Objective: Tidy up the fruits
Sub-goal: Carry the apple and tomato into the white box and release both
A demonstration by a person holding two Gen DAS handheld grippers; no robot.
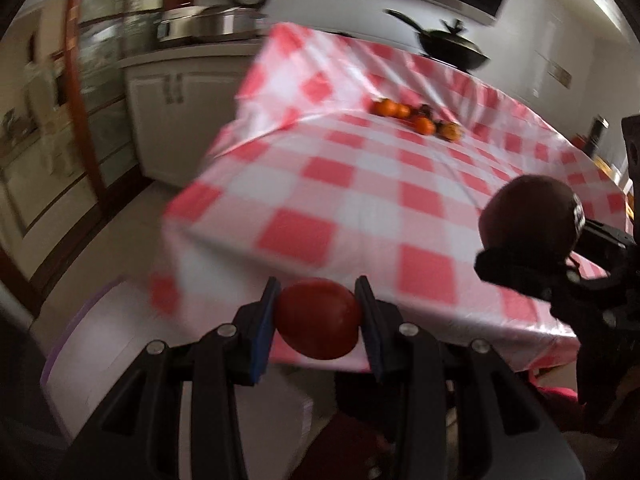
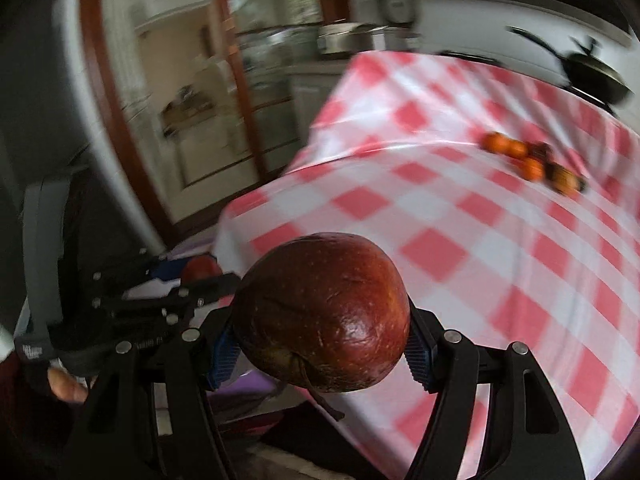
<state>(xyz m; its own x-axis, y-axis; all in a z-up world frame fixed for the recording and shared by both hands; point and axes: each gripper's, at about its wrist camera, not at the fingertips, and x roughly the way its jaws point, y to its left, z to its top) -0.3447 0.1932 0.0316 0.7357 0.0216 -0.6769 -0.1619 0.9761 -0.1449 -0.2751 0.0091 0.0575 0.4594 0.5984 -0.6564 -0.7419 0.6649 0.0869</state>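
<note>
My left gripper is shut on a small red tomato-like fruit, held just off the near corner of the table. My right gripper is shut on a large dark red apple with its stem hanging down. In the left wrist view that apple shows at the right, above the cloth. In the right wrist view the left gripper and its red fruit appear at the left. Several small oranges lie in a cluster with a darker fruit far back on the checked cloth; the oranges also show at the right wrist view's right.
The table wears a red-and-white checked cloth. A black wok with a lid stands at the far edge. Steel pots sit on a counter behind. A white and purple seat stands below the near corner. A hand shows lower left.
</note>
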